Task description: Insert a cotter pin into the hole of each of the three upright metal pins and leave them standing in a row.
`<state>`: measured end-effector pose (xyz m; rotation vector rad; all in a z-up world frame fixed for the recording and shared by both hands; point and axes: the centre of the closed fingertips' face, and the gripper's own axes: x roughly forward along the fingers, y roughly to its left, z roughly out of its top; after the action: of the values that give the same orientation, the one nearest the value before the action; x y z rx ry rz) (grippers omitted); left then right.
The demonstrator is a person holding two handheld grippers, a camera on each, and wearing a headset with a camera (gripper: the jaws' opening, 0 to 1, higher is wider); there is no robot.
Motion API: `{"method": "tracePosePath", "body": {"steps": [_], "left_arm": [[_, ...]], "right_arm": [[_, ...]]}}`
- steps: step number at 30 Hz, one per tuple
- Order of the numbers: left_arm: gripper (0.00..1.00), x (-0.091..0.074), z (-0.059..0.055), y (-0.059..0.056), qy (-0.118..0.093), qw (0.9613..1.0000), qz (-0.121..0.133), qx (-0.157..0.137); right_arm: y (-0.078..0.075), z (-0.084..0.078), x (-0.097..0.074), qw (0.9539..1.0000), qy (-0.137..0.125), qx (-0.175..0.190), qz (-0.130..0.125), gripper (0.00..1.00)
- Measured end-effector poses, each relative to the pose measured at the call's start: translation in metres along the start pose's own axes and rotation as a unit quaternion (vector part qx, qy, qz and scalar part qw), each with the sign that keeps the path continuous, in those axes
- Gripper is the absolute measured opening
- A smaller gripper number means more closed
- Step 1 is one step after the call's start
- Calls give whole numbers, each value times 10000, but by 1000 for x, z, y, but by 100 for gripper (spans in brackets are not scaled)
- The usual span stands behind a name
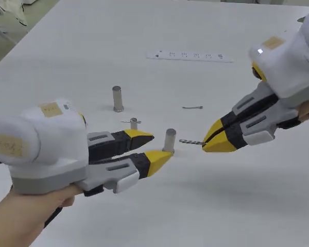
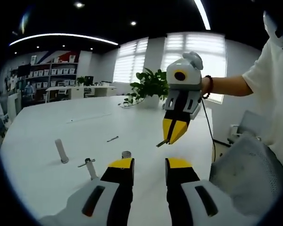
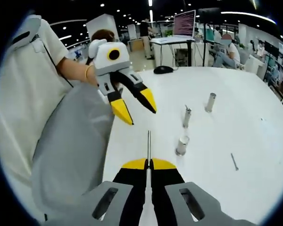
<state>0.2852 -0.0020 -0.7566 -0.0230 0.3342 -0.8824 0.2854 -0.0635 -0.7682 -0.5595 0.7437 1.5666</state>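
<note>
On a white table (image 1: 92, 41) in an office stand three metal pins (image 1: 117, 98); left gripper (image 1: 159, 145) jaws spread, right gripper (image 1: 205, 142) pinching one cotter pin (image 1: 189, 141) of three.

In the head view a white power strip (image 1: 189, 55) lies flat on the white table (image 1: 67, 51) at 12 o'clock, towards its far edge. In the left gripper view a potted plant (image 2: 148, 87) stands at 12 o'clock before windows with blinds (image 2: 193, 44), and shelves (image 2: 47, 75) line the wall at 10 o'clock. In the right gripper view a lit monitor (image 3: 184, 24) stands at 12 o'clock, with a dark rounded object (image 3: 163, 69) below it on the table's far end.
</note>
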Motion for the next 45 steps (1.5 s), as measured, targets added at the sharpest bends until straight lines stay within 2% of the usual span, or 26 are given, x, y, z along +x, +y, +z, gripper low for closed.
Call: {"method": "tracePosePath", "body": {"steps": [8,14,18,23,29,39,45], "left_arm": [[28,15,-14,19,209,9991,356,98],[27,25,-26,33,436,9971,610,136],[27,34,-31,36,508,9967,623,71],[27,45,-38,45,612,9955,724,-25],[26,55,-41,48,659,9952,724,-32],[23,70,-48,49,760,9945,724,-65],[20,77,-48,51,741,9943,728,-224]], "right_arm": [[-20,-16,5,9990,330,-89,-273,2],[-32,-24,10,9985,416,-71,-360,2],[-39,-27,15,9984,430,-49,-371,2],[-44,-31,19,9983,468,-32,-347,2],[-51,-32,20,9981,504,-57,-352,2],[-55,-30,23,9982,525,-78,-282,2],[-57,-28,25,9983,518,-114,-261,3]]}}
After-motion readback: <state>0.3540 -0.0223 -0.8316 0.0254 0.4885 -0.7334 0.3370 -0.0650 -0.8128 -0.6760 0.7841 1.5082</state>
